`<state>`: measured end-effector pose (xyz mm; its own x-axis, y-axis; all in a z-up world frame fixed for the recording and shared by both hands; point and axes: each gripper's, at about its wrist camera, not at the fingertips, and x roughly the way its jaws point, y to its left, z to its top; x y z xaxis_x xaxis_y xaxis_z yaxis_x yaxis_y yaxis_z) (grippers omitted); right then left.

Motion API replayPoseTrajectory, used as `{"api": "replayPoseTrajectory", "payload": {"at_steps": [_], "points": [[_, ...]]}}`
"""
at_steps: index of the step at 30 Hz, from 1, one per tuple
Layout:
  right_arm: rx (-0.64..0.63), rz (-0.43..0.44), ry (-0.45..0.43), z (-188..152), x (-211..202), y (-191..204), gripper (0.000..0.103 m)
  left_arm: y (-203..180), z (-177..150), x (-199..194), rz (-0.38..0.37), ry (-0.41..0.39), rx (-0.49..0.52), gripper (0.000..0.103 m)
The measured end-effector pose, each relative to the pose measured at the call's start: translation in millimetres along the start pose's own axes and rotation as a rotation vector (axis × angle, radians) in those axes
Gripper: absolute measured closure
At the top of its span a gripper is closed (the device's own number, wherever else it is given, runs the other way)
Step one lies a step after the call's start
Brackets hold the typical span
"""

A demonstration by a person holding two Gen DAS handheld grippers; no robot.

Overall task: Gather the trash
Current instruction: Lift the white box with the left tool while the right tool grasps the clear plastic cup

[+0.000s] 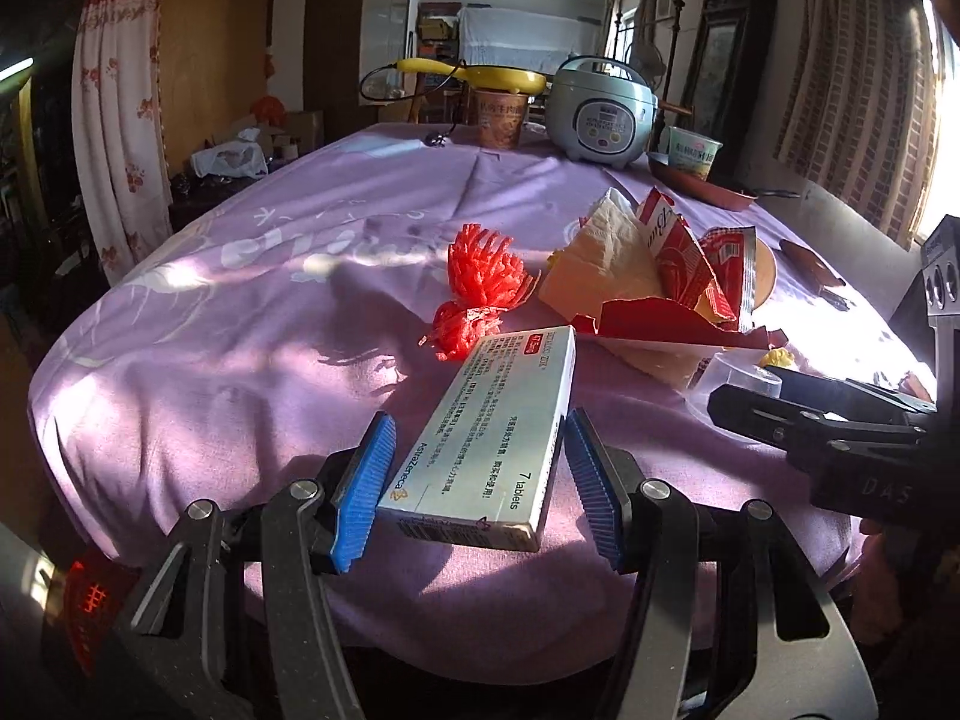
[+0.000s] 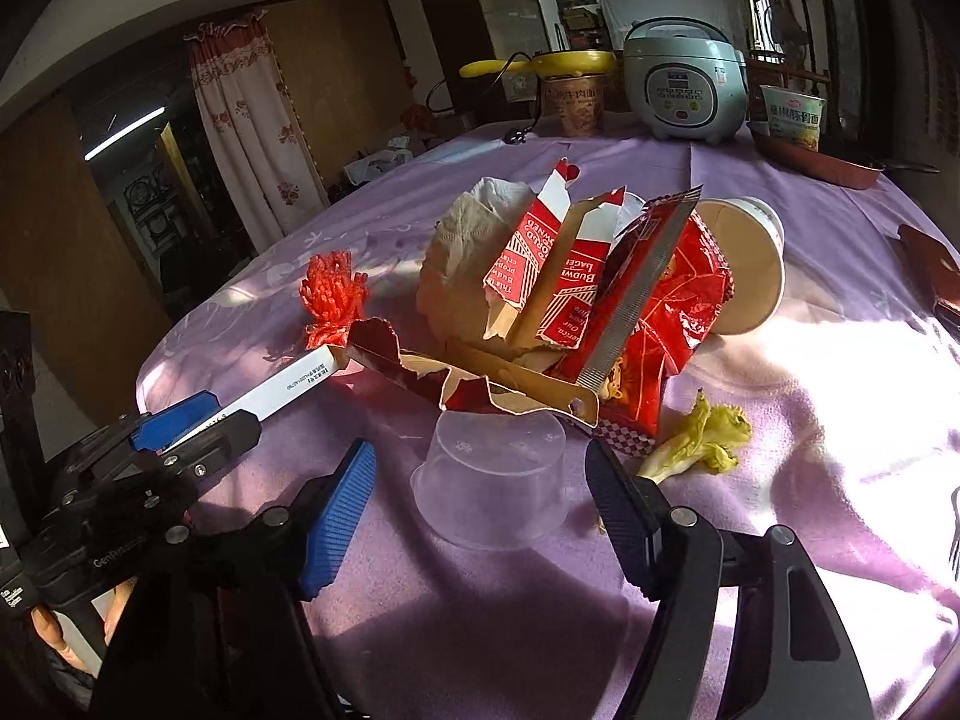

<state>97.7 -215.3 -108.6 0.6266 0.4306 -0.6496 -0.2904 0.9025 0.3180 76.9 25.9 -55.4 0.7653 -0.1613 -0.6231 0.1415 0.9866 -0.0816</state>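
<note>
The medicine box [image 1: 486,432] is seen at the lower centre of the left wrist view, held between the blue pads [image 1: 366,480] of the left gripper [image 1: 480,480]. The jaws are clamped on its long side walls near the near end, and the far end is raised off the lilac cloth of the counter [image 1: 240,360]. In the right wrist view the same box is seen edge-on at the left, reaching toward the torn red carton [image 2: 468,372].

The box is judged to be light, thin cardboard: stiff along its length but easily crushed across its width, so a gentle squeeze on the side walls is thought enough. Its printed faces look smooth, and some slip is possible if it is tipped steeply.

The clear plastic cup [image 2: 492,480] lies upside down at the lower centre of the right wrist view, between the jaws of the right gripper [image 2: 480,504]. These jaws are apart; no pad is seen pressing on the cup wall. The cup is judged very light, thin-walled and springy, and slippery; a hold across the wall near the closed base, where it is stiffest, is judged best, since it may squirt out or buckle under a hard pinch.

Behind it, toward the middle of the frame, the carton, a red foil wrapper [image 2: 672,300], a crumpled tissue [image 2: 462,240] and a paper cup [image 2: 750,264] are piled together. A limp vegetable scrap [image 2: 702,438] lies just right of the cup, and a red mesh net [image 2: 330,294] sits at the left.
</note>
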Motion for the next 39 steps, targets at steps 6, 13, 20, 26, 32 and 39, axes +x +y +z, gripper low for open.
{"api": "replayPoseTrajectory", "payload": {"at_steps": [6,13,20,26,32,39], "points": [[0.014,0.018,0.007,2.7,8.8,0.5,0.053,-6.4,1.9,-13.5,-0.04,-0.032,0.027,0.049],[0.015,0.046,-0.041,1.2,-20.9,-4.7,0.053,-10.6,-4.4,-6.5,-0.075,0.001,0.029,0.049],[0.044,0.06,-0.061,-0.1,-36.3,-15.0,0.053,-23.8,-11.5,3.2,-0.015,-0.006,0.085,0.033],[0.044,0.066,-0.071,1.0,-39.6,-16.6,0.053,-21.1,-12.4,14.5,-0.026,0.033,0.067,0.033],[0.036,0.071,-0.082,-0.1,-44.3,-13.8,0.053,-14.9,-8.3,5.6,-0.01,-0.006,0.046,0.033],[0.034,0.078,-0.076,-0.7,-44.1,-13.0,0.053,-1.6,-2.6,5.7,-0.1,0.033,-0.017,0.032]]}}
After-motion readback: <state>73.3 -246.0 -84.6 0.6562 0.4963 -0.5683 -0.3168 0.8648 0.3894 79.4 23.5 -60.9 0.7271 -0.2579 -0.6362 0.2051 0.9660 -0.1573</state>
